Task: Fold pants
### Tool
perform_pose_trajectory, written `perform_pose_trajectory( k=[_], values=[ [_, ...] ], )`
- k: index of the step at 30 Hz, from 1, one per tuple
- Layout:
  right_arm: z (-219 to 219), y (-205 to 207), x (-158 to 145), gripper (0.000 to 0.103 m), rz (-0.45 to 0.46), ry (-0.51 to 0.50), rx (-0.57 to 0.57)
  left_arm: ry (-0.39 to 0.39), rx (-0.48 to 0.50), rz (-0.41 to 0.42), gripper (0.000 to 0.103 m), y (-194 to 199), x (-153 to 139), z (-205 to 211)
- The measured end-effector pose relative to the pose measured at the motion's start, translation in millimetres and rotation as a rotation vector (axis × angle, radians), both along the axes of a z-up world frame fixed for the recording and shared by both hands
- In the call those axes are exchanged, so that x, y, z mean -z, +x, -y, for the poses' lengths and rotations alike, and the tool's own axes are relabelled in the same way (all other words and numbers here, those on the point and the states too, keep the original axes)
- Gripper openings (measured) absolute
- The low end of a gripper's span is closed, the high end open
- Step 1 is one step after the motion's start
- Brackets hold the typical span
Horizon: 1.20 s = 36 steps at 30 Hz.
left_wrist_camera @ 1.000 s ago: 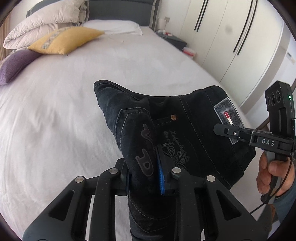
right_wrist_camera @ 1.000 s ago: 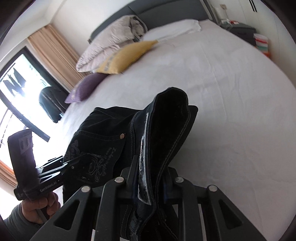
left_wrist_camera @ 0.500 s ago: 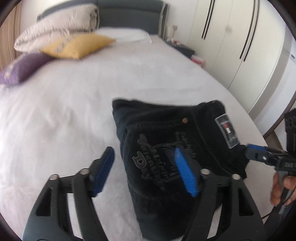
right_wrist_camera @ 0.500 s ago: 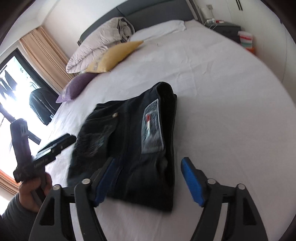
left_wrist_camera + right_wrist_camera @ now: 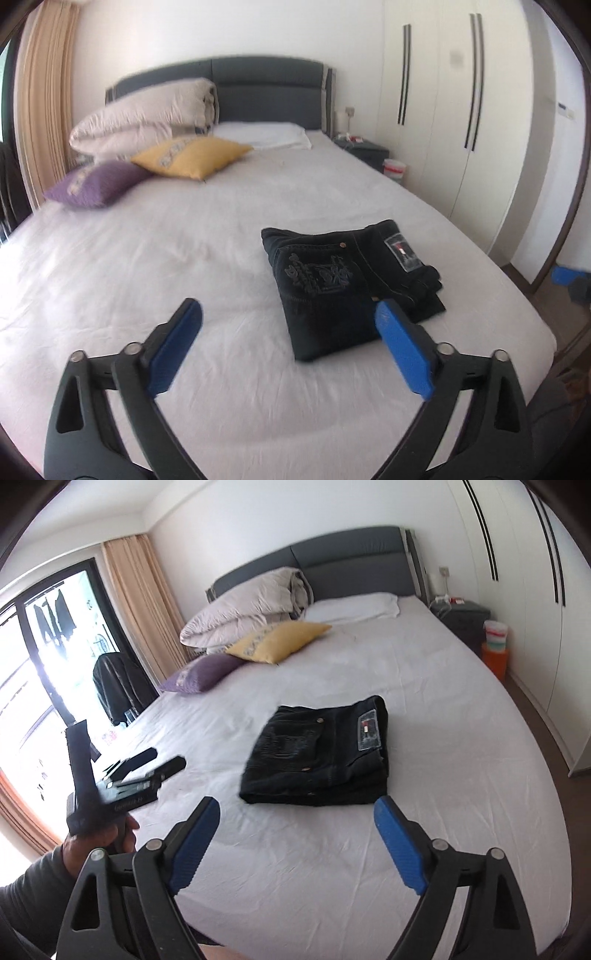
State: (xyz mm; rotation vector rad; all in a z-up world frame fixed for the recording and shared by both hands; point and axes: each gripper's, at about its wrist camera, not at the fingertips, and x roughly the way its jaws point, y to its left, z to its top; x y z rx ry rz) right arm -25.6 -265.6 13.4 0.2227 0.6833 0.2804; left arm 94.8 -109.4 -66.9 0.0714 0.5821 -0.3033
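The black pants (image 5: 340, 288) lie folded into a compact, roughly square stack flat on the white bed (image 5: 147, 258), just ahead of the left hand-held gripper (image 5: 288, 332) and toward its right finger. The top face shows a back pocket with tonal embroidery, copper rivets, and a pale rectangular waistband label with a red mark. From the right hand-held gripper (image 5: 295, 830) they sit just ahead, between its spread fingers, untouched

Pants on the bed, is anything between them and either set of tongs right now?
Nothing visible. Only bare white sheet lies between the folded pants and the open right tongs; likewise for the open left tongs.
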Motion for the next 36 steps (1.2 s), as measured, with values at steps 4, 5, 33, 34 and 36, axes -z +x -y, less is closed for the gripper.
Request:
perform_pose_trajectory(
  k=[4, 5, 33, 34, 36],
  values=[
    [-13, -32, -11, 0.09, 0.047, -0.041, 0.023, 0.08, 0.041, 0.047, 0.103, -62, -11, 6],
    [-16, -38, -13, 0.091, 0.058, -0.049, 0.028, 0.09, 0.048, 0.056, 0.103, -76, -13, 9],
    [-30, -95, -49, 0.1, 0.244, -0.139, 0.114, -0.225, 0.037, 0.135, 0.103, -180, -123, 7],
    [-30, -95, -49, 0.1, 0.248, -0.138, 0.115, -0.218, 0.04, 0.125, 0.103, -178, -124, 7],
    [-29, -95, -50, 0.1, 0.248, -0.135, 0.118, -0.15, -0.001, 0.119, 0.103, -177, -127, 10]
  ],
)
